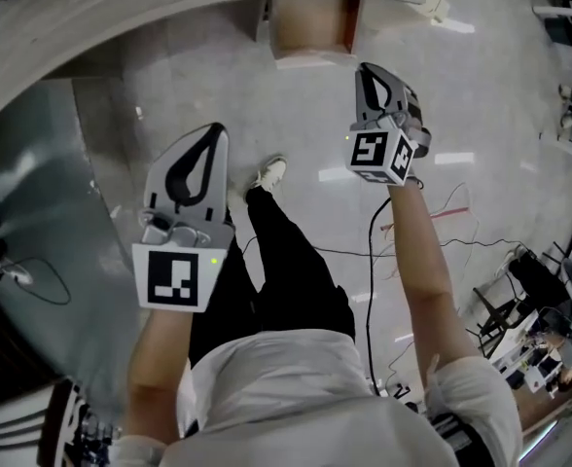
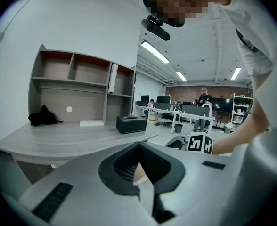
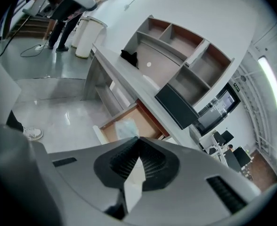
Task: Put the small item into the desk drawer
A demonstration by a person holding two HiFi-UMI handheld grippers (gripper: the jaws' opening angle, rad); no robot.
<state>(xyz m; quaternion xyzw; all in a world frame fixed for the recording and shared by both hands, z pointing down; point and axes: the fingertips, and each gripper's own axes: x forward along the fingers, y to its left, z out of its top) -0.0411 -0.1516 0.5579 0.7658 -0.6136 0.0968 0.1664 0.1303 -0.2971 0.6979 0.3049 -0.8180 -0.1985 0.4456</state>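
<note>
The person stands in front of the desk (image 1: 169, 8) with a gripper in each hand. The left gripper (image 1: 214, 134) is closed, with its jaws tip to tip and nothing between them. The right gripper (image 1: 366, 70) is closed and empty too.

The drawer (image 3: 145, 121) is pulled out from under the desk top. A small pale item (image 3: 125, 127) (it looks like a soft, see-through packet) lies flat inside it, so that part of the job looks done.

The drawer sticks straight out from the desk toward the person. It lies ahead of and below the right gripper, a little to its left. The right gripper is nearer to it than the left one. The next move is probably to push the drawer front back in.
</note>
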